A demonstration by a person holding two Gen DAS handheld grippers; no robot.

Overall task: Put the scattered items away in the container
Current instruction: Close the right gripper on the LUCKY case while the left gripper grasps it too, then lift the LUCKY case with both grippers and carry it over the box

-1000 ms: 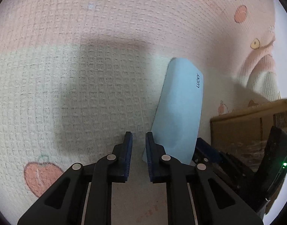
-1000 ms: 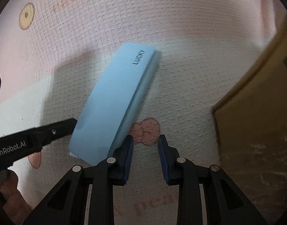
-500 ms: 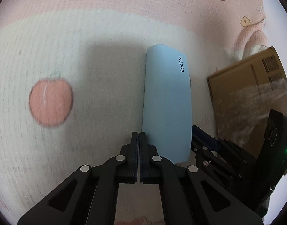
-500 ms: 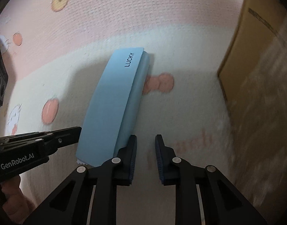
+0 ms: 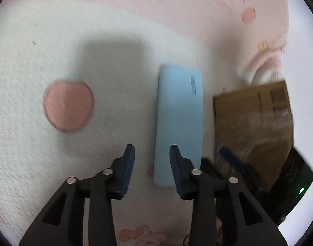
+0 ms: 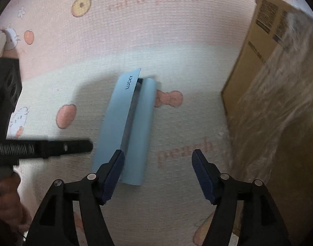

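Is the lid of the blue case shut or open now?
Partly open. In the right wrist view the blue case shows its lid raised along one long edge, with a dark gap between lid and base. It lies flat on the blanket.

Left gripper (image 5: pixel 152 153) fingers apart, empty; blue case (image 5: pixel 180 123) just ahead, cardboard box (image 5: pixel 252 127) right.

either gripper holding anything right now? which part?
Nothing held. Left gripper and right gripper are both open, empty, just short of the blue case, which lies on the mat.
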